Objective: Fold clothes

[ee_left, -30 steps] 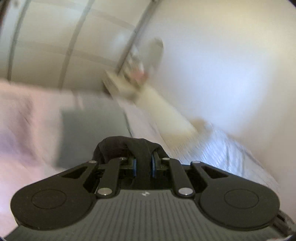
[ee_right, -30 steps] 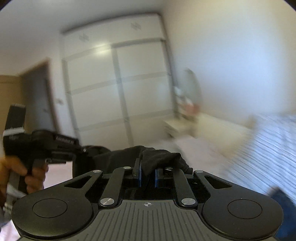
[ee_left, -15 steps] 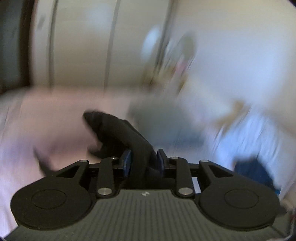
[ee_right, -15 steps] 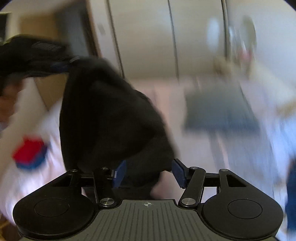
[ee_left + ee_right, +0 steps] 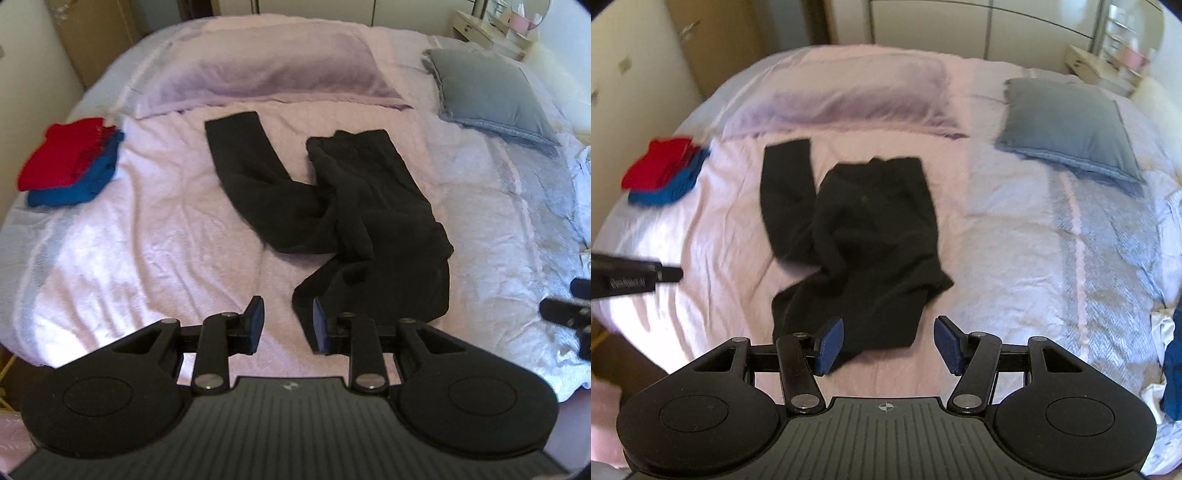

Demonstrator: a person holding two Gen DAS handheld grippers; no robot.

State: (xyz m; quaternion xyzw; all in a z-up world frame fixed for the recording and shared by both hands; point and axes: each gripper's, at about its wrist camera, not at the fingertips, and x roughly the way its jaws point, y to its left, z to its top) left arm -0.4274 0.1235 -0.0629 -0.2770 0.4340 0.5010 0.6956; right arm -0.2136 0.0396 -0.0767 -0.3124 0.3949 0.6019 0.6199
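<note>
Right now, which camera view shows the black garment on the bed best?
The left wrist view. There the black garment is sharp, and one long part spreads up and left while the crumpled rest lies beside it. In the right wrist view the same garment is whole too, but slightly blurred, so its folds are harder to read.

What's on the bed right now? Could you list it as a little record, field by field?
surface: bed with pink cover
main item: black garment, lying crumpled, one sleeve spread out
stack: red and blue folded clothes, far left
pillows: pink pillow; grey pillow
left gripper: open, holding nothing
right gripper: open, holding nothing
</note>
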